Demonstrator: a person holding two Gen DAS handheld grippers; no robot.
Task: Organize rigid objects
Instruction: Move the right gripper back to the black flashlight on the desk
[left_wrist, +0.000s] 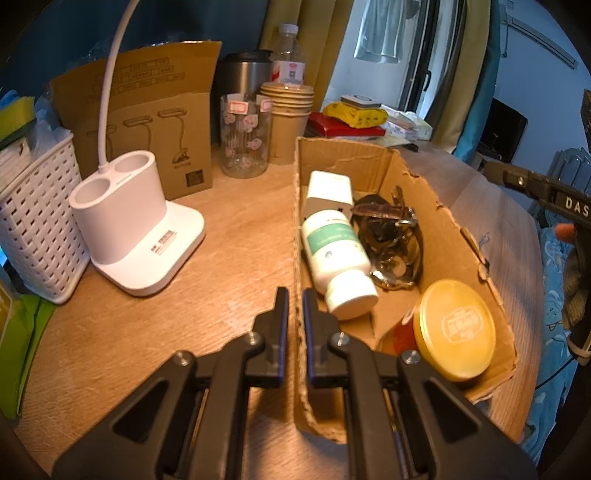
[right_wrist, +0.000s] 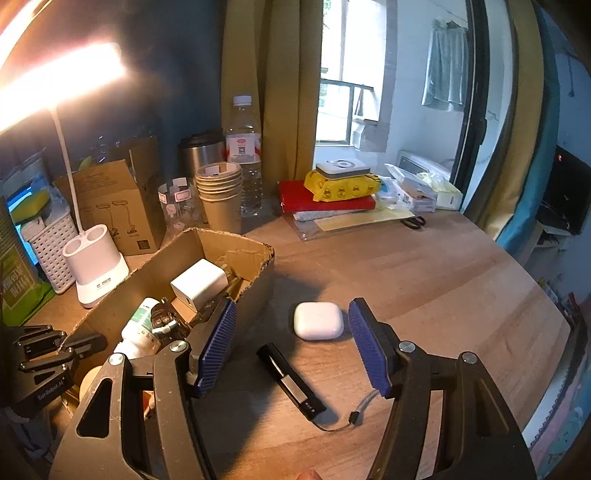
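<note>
far left on the counter (right_wrist: 424, 266): white lamp base (left_wrist: 136, 225), basket (left_wrist: 37, 221) behind it, out of the way. then the left gripper (left_wrist: 295, 306), jaws pinched nearly together on the near wall of the cardboard box (left_wrist: 461, 236), likely steadying it while things go in. inside the box, gathered already: white bottle (left_wrist: 338, 254) lying flat, cap toward the camera, long axis running along the box; white charger block (left_wrist: 328, 190) behind it; dark glasses (left_wrist: 391, 240) beside it; yellow-lidded jar (left_wrist: 454, 328) at the near corner. right of the box, on bare counter: white earbud case (right_wrist: 318, 319) lying flat, broad side up, then a black stick-shaped device (right_wrist: 291, 382), long axis diagonal, cabled end nearer. right gripper (right_wrist: 291, 343) above these two, jaws wide, holding nothing, seemingly lined up for the next pick.
</note>
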